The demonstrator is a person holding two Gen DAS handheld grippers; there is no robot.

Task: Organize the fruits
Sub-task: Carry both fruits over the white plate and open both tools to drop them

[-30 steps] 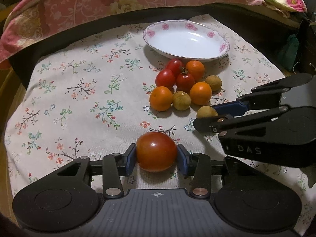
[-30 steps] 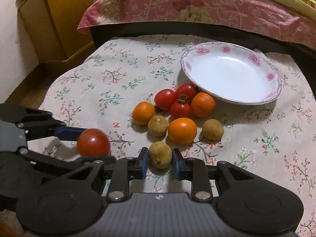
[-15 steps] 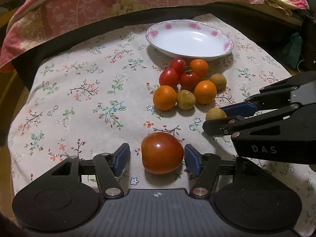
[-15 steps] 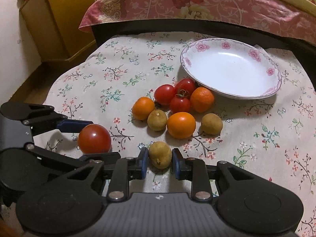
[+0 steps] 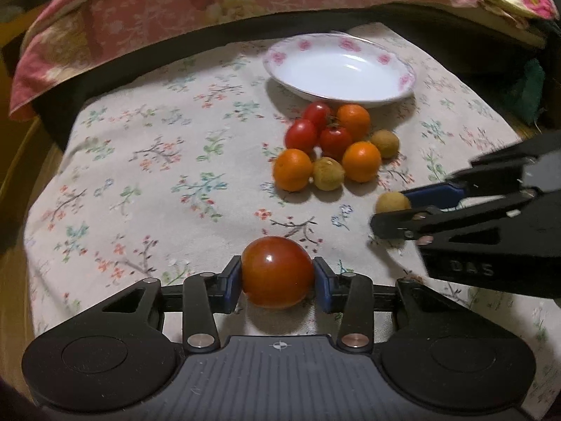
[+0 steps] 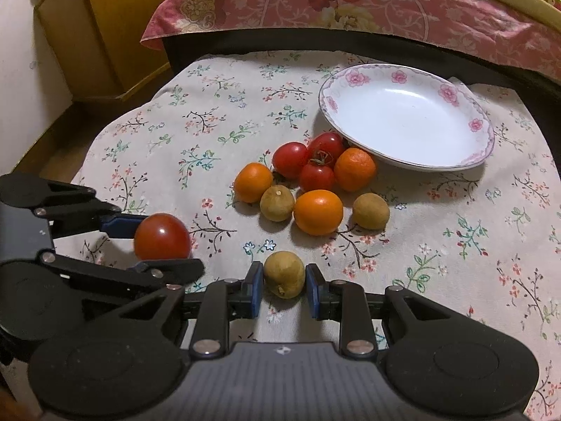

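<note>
My left gripper (image 5: 277,275) is shut on a big red tomato (image 5: 277,272), low over the flowered cloth; it also shows in the right wrist view (image 6: 162,236). My right gripper (image 6: 283,286) stands around a small brown fruit (image 6: 284,273); its pads sit close to the fruit with thin gaps, so the grip is unclear. The same fruit shows in the left wrist view (image 5: 392,202). A heap of red tomatoes (image 6: 317,161), oranges (image 6: 318,211) and brown fruits (image 6: 370,210) lies in front of a white flowered plate (image 6: 406,119).
The flowered cloth (image 6: 196,129) covers a small table that drops off at the left and front. A bed with a pink quilt (image 6: 368,3) runs behind the plate. A yellow wooden cabinet (image 6: 105,28) stands at the far left.
The left jaws opened around the tomato half a second ago and have closed on it again. The right gripper with the brown fruit has pulled back from the heap, toward the right.
</note>
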